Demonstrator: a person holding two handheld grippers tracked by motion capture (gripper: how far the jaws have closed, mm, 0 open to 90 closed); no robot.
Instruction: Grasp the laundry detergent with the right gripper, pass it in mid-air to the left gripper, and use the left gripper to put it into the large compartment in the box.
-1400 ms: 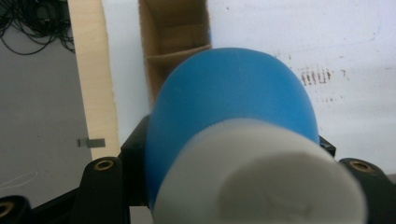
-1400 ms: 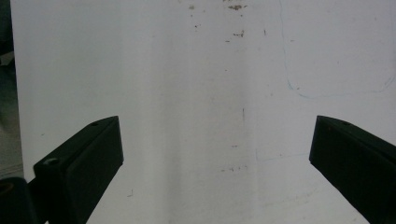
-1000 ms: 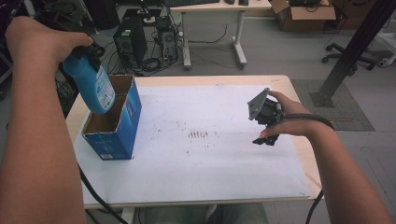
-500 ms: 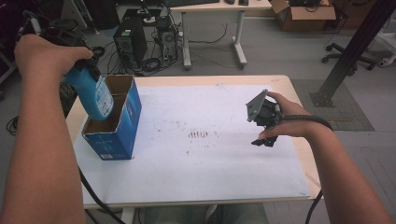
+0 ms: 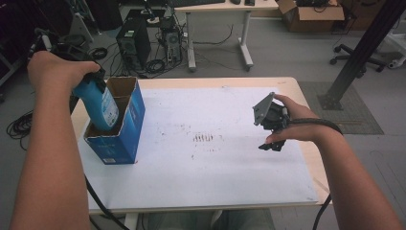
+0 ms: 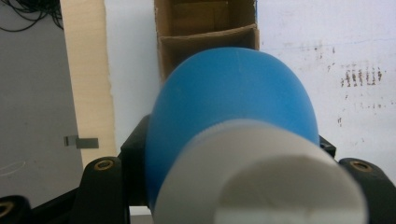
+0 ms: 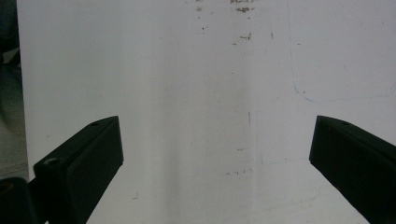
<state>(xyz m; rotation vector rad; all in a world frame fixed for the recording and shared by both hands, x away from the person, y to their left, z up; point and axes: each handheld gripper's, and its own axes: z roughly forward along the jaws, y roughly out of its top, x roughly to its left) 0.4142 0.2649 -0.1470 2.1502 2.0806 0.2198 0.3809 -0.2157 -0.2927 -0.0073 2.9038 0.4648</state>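
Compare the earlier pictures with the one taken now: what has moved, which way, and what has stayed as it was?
The left tool, shut on the blue bottle, has come down, so the bottle's lower end now sits inside the open blue box instead of hanging above it. Nothing was let go. The right tool stays open over the white sheet, and the box has not shifted.
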